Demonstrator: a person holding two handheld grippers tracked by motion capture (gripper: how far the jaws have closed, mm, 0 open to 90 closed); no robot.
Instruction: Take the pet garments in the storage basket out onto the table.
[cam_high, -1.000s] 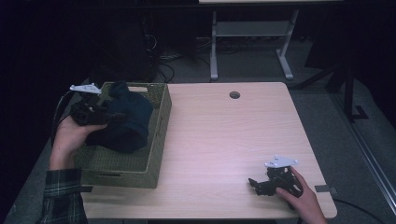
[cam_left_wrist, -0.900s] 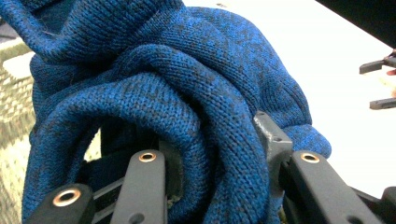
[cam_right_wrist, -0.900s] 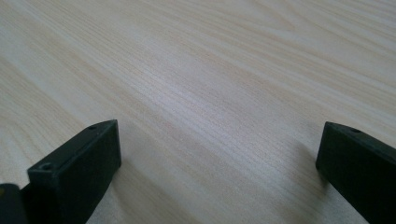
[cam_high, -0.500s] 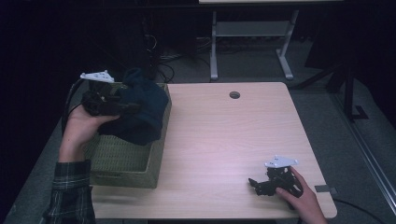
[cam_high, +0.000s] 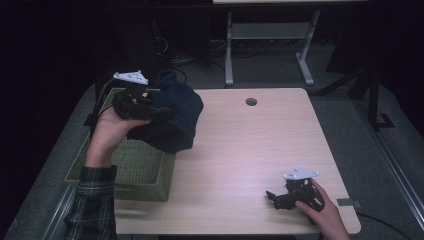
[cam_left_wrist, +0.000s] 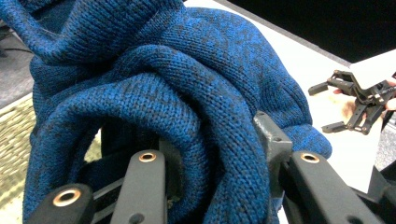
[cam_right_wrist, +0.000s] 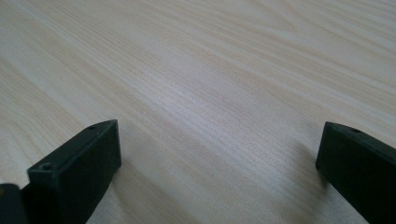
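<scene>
A dark blue knitted sweater (cam_high: 172, 120) is pinched in the jaws of the left gripper (cam_high: 150, 111) and held up above the woven basket (cam_high: 137, 170) — partly over the worktop (cam_high: 240, 150). Well away from the basket, the right gripper (cam_high: 276, 198) is rested on the worktop, jaws spread.

garment: a dark blue knitted sweater (cam_high: 172, 120), thick ribbed yarn with darker flecks, seen close in my left gripper view (cam_left_wrist: 187, 93).
state: bunched into heavy rolled folds, not spread out; clamped between the jaws of my left gripper (cam_high: 150, 111).
pose: lifted, hanging in a loose lump from the grip, its lower part drooping.
place: above the far right corner of the green woven basket (cam_high: 135, 167), partly over the edge of the wooden table (cam_high: 250, 150).
</scene>
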